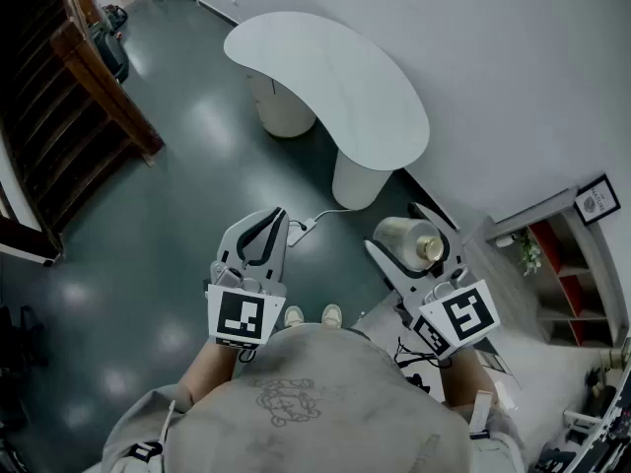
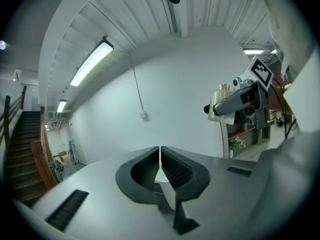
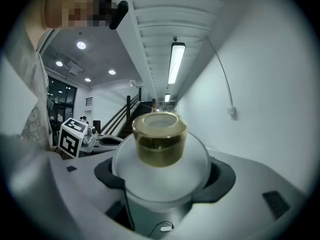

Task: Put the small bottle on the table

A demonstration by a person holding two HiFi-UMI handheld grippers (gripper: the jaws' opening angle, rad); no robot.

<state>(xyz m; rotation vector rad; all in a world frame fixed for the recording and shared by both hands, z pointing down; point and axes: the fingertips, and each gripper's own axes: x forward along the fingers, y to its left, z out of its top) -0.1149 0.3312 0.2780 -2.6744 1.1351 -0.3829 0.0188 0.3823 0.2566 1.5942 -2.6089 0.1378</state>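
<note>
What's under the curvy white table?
Under the curved white tabletop stand two round white pedestals on the dark glossy floor. The top hides where they join it.

— Left tool (image 1: 276, 217)?
— Lower centre-left of the head view, jaws pressed together, nothing between them.
— Right tool (image 1: 396, 229)?
— Lower right, jaws wide, clamped round the small bottle (image 1: 412, 240).

small bottle (image 3: 159, 139): base out of sight (behind its shoulder) | shelf (image 1: 572, 284): cut by edge
</note>
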